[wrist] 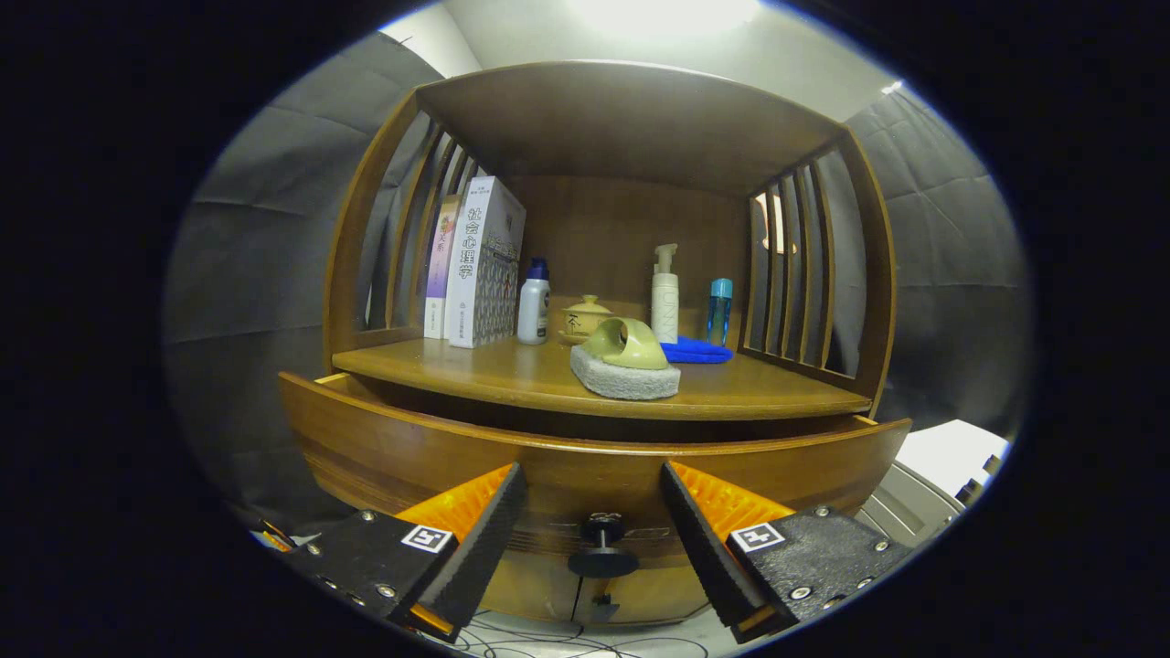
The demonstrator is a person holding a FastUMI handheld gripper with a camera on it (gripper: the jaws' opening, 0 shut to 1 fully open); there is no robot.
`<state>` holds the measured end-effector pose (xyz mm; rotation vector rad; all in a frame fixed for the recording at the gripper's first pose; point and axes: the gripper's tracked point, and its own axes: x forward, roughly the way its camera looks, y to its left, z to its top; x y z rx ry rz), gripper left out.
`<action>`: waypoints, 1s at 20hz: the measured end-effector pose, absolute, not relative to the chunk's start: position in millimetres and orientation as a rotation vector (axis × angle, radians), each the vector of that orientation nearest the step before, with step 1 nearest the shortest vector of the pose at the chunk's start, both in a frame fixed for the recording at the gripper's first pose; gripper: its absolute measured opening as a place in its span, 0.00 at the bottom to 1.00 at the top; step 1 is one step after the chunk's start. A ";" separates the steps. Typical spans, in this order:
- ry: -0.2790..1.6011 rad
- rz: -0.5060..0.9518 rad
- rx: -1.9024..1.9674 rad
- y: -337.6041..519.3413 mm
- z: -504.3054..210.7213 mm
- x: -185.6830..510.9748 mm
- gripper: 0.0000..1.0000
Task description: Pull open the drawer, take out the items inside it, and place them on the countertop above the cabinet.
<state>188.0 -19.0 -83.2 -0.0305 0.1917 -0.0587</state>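
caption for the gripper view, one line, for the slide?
Open gripper with fingers flanking the knob of a partly pulled-out drawer; a sponge scrubber sits on the countertop above.

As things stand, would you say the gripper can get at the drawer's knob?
Probably yes. The gripper is open, and the knob on the drawer front sits between its fingers with nothing in the way. The drawer looks pulled out a little; its inside is hidden from here.
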 end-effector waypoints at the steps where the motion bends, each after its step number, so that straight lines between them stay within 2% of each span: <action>1: 0.195 -0.062 -0.036 -19.5 -83.8 191.0 0.95; 11: 0.202 -0.023 -0.014 -21.2 -85.3 229.6 0.95; 20: 0.194 -0.032 0.022 -18.5 -76.2 233.4 0.95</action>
